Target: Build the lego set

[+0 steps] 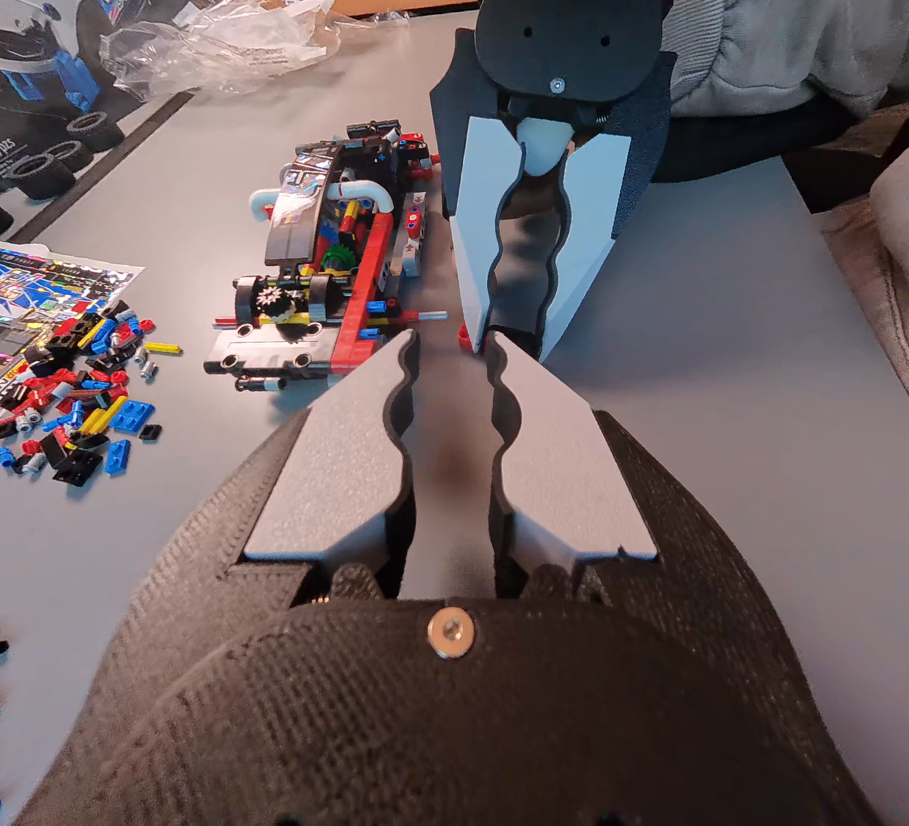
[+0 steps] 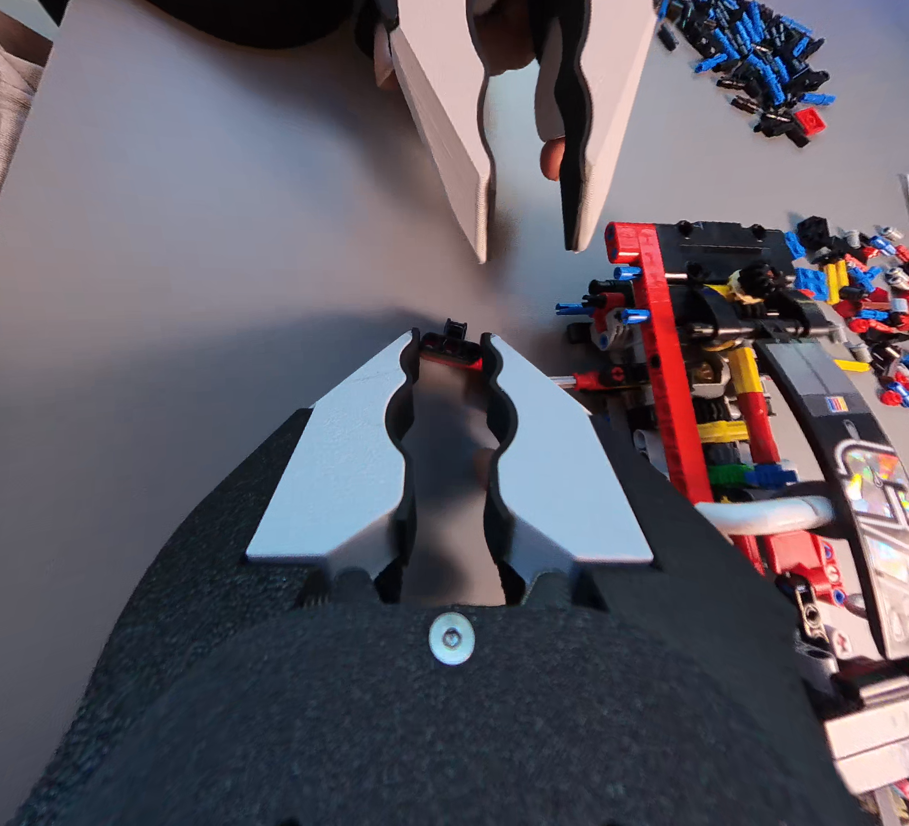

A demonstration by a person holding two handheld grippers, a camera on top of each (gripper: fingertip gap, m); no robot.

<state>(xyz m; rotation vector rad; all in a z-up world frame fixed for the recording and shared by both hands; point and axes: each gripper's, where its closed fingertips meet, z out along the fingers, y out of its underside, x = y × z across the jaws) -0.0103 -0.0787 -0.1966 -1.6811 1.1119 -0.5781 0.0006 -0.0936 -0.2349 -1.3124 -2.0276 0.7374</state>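
A partly built lego car chassis point(image 1: 334, 261) with a long red beam lies on the grey table; in the right wrist view it point(image 2: 688, 384) is at the right. My right gripper point(image 2: 448, 340) is shut on a small red and black lego piece point(image 2: 450, 349) just above the table, beside the chassis's end. In the left wrist view the right gripper point(image 1: 509, 352) points down, with the red piece point(image 1: 464, 339) at its tip. My left gripper point(image 1: 450, 344) is open and empty, tip to tip with the right one; it also shows in the right wrist view point(image 2: 529, 251).
A pile of loose lego pieces point(image 1: 74, 384) lies left of the chassis on a sticker sheet point(image 1: 49, 290). A second pile of blue and black pins point(image 2: 747, 54) lies apart. The set's box point(image 1: 74, 15), black tyres point(image 1: 74, 148) and empty plastic bags point(image 1: 236, 25) are at the back left. The tips of one gripper are about 4 cm away from the tips of the other.
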